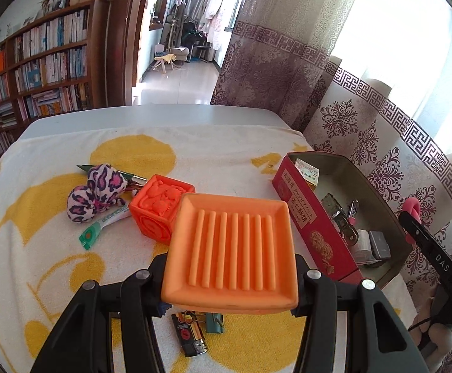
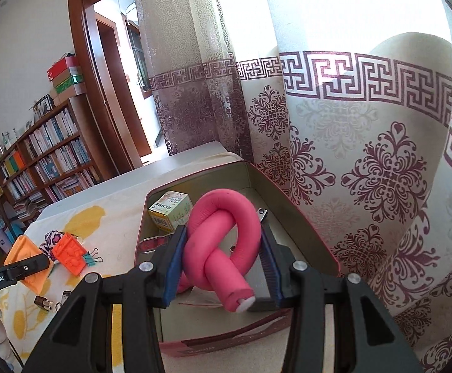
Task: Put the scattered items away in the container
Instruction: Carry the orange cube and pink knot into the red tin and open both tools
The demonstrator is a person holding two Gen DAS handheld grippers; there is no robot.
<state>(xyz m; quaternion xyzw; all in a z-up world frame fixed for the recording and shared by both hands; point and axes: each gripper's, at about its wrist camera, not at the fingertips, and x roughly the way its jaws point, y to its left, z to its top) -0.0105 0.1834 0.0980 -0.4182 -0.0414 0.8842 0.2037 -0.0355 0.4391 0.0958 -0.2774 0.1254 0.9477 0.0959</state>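
Note:
My left gripper point(image 1: 230, 279) is shut on an orange ridged soap dish point(image 1: 232, 248) and holds it above the towel, left of the red tin box point(image 1: 306, 217). My right gripper point(image 2: 222, 267) is shut on a knotted pink foam roller point(image 2: 222, 242) and holds it over the open tin box point(image 2: 300, 248). The tin holds a small medicine carton point(image 2: 170, 211), and in the left wrist view metal clips point(image 1: 344, 220) and a grey case point(image 1: 379, 244). An orange embossed cube point(image 1: 160, 208), a leopard-print pouch point(image 1: 95, 192), a green-white tube point(image 1: 101, 227) and a battery point(image 1: 191, 338) lie on the towel.
The table carries a white and yellow towel point(image 1: 54, 248). A patterned curtain point(image 2: 365, 171) hangs close behind the tin. A bookshelf point(image 1: 39, 71) stands at the far left. A teal binder clip point(image 2: 90, 259) lies by the cube.

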